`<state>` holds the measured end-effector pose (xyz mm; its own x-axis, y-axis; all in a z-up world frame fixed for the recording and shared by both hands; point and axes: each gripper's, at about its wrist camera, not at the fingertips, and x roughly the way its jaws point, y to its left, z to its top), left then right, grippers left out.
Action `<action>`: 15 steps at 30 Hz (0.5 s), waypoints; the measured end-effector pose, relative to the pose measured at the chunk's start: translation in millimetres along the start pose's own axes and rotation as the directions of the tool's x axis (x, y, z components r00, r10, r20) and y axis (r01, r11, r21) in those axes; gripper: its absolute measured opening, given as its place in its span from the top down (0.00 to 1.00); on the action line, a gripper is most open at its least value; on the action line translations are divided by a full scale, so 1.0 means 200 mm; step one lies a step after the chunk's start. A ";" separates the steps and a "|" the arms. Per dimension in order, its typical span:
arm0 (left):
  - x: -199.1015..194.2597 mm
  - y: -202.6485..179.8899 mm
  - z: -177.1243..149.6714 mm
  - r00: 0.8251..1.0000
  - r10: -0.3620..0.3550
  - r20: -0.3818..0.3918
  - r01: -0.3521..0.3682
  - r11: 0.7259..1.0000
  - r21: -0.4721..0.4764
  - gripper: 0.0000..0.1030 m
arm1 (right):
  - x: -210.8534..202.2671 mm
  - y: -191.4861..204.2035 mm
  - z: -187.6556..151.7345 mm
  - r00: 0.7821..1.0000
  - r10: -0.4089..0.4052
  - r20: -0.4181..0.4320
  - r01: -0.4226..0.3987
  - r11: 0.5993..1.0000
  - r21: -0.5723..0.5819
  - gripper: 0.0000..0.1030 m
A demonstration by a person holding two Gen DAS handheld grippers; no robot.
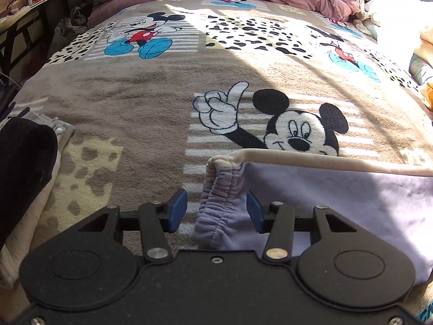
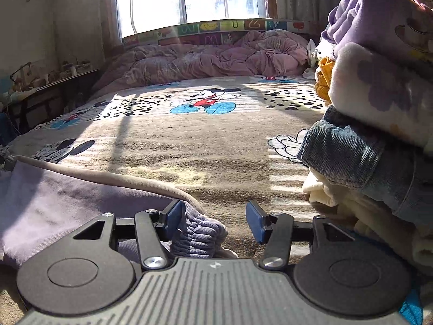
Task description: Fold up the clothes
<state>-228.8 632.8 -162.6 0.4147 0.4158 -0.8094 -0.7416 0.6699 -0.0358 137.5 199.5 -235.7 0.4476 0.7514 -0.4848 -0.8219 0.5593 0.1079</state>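
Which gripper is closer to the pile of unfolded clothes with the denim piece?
Right. The right gripper sits beside the clothes pile, at one gathered cuff of the lavender garment. The left gripper is at the garment's opposite cuff, farther away.

From where I sit, the lilac garment [image 1: 338,197] runs under my left gripper's [image 1: 216,211] body and off the frame's right edge, so I cannot see its lower part. Left of that gripper, a dark folded piece [image 1: 24,162] is cut off by the edge. Right of my right gripper [image 2: 213,222], the clothes pile [image 2: 379,108] leaves the frame; I cannot tell its height. The shelf clutter [image 2: 54,73] far ahead-left is too small to identify.
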 end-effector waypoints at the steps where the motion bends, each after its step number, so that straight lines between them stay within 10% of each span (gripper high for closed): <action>1: 0.00 0.02 -0.02 1.000 -0.002 -0.011 0.002 1.000 -0.016 0.54 | -0.01 0.01 0.00 1.000 -0.001 0.006 0.001 1.000 -0.016 0.48; 7: 0.00 0.05 -0.08 0.999 -0.028 -0.033 0.025 0.996 -0.090 0.77 | -0.01 0.09 -0.02 1.000 -0.022 -0.016 0.020 0.992 -0.124 0.43; 15: -0.06 0.00 -0.09 0.998 0.059 -0.010 -0.059 0.998 0.008 0.66 | -0.02 0.07 -0.06 0.991 -0.129 -0.037 0.121 0.977 -0.173 0.28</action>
<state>-242.4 616.5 -162.4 0.3644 0.4485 -0.8162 -0.7606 0.6490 0.0170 120.0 199.8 -241.9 0.5370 0.6593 -0.5263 -0.8100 0.5773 -0.1034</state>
